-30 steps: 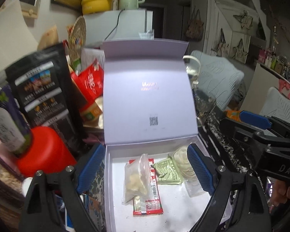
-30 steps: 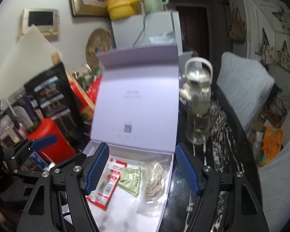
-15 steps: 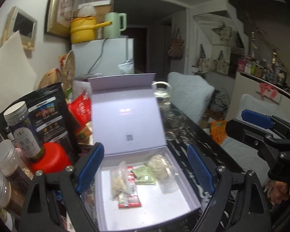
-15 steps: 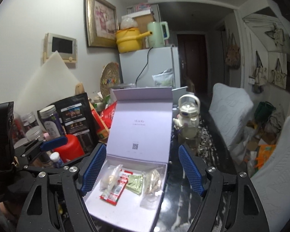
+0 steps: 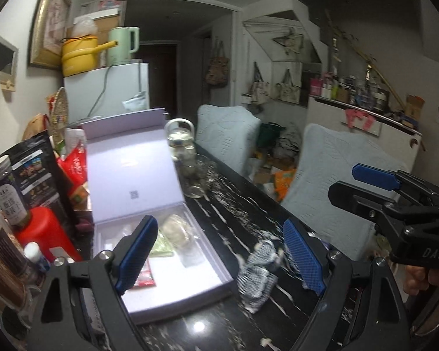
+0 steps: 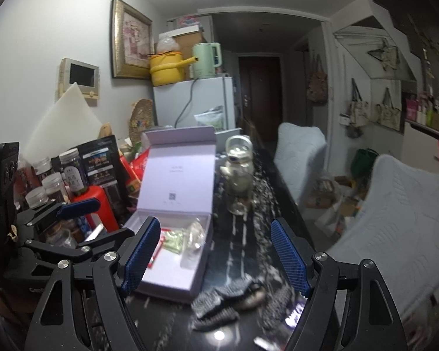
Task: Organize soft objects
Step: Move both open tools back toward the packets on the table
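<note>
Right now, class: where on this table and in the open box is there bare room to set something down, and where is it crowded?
Free: the near half of the open box floor, before its packets; the dark table strip between box and chairs, beyond the checkered cloth. Crowded: jars and bags left of the box.

Two wrist views, side by side above table point(image 5: 248, 204), sharing open box point(image 5: 172, 263)
</note>
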### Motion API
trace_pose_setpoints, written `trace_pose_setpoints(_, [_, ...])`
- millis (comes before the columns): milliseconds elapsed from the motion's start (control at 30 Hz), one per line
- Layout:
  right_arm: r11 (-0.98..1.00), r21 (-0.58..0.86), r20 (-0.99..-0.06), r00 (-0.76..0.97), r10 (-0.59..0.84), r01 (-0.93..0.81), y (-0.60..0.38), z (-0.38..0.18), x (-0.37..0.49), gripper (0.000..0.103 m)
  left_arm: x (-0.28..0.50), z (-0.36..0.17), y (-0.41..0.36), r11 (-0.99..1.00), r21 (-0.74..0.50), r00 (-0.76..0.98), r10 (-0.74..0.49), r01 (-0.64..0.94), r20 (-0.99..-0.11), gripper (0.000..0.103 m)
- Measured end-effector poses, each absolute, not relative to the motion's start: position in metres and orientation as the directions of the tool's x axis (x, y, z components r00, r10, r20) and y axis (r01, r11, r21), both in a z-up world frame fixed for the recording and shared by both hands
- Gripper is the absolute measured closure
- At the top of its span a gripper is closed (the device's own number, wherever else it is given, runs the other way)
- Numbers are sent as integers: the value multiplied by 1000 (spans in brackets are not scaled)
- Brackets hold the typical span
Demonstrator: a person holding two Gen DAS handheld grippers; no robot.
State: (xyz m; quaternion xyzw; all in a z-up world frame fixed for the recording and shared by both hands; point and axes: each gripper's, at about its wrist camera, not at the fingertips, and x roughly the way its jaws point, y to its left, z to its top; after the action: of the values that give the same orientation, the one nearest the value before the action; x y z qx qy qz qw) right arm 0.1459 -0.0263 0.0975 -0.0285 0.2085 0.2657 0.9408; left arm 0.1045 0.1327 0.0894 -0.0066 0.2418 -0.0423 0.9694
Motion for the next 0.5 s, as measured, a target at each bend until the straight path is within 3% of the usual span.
trace_pose_setpoints(500, [914, 78, -504, 775, 380, -397, -83, 44, 110, 24, 79, 51, 78, 984, -43, 827, -171, 175, -535, 15])
